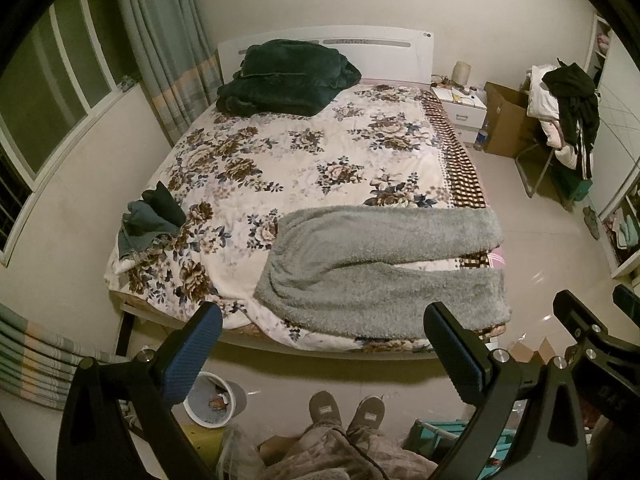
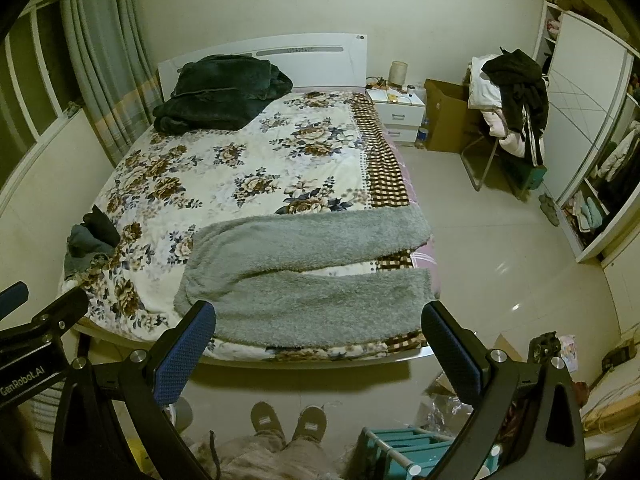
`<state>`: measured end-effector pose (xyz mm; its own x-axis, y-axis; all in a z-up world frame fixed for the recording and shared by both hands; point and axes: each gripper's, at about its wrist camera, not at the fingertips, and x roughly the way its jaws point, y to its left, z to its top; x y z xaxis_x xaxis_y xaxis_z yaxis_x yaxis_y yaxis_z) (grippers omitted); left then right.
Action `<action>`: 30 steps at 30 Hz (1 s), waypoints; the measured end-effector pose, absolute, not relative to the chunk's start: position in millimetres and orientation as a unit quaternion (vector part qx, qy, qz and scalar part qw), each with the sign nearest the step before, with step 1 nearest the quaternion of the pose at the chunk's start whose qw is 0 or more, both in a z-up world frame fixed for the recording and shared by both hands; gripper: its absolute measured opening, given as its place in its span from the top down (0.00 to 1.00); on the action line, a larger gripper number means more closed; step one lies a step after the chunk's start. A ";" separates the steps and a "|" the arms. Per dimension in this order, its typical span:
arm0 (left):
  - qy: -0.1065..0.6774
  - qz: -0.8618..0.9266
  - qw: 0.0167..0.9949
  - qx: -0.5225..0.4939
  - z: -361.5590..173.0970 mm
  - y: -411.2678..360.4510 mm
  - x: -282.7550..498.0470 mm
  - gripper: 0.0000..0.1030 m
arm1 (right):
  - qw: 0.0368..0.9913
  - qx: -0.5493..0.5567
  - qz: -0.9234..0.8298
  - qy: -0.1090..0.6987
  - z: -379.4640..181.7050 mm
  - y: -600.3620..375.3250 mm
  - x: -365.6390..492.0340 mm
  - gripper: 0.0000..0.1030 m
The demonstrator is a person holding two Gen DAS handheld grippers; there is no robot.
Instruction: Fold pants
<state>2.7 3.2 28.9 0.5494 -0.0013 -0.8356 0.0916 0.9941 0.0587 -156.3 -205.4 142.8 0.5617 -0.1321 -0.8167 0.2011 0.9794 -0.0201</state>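
Grey fleece pants (image 1: 372,268) lie spread flat across the near end of the bed, waist to the left, both legs running right to the bed's right edge; they also show in the right wrist view (image 2: 304,276). My left gripper (image 1: 320,356) is open and empty, held above the floor in front of the bed's foot. My right gripper (image 2: 318,354) is open and empty, likewise short of the pants. Each gripper shows at the edge of the other's view.
The bed (image 1: 304,152) has a floral cover. A dark green blanket (image 1: 280,80) lies at the headboard, a small clothes pile (image 1: 152,220) at the left edge. A bin (image 1: 212,400), the person's slippered feet (image 1: 344,408), a teal rack (image 2: 404,452), a nightstand and a clothes-laden chair (image 2: 508,112) stand around.
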 end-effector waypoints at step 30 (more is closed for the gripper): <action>0.471 -0.027 0.880 0.049 31.7 2.2 3.9 0.00 | 0.883 0.039 -0.092 0.458 143.0 -209.2 -154.9 0.00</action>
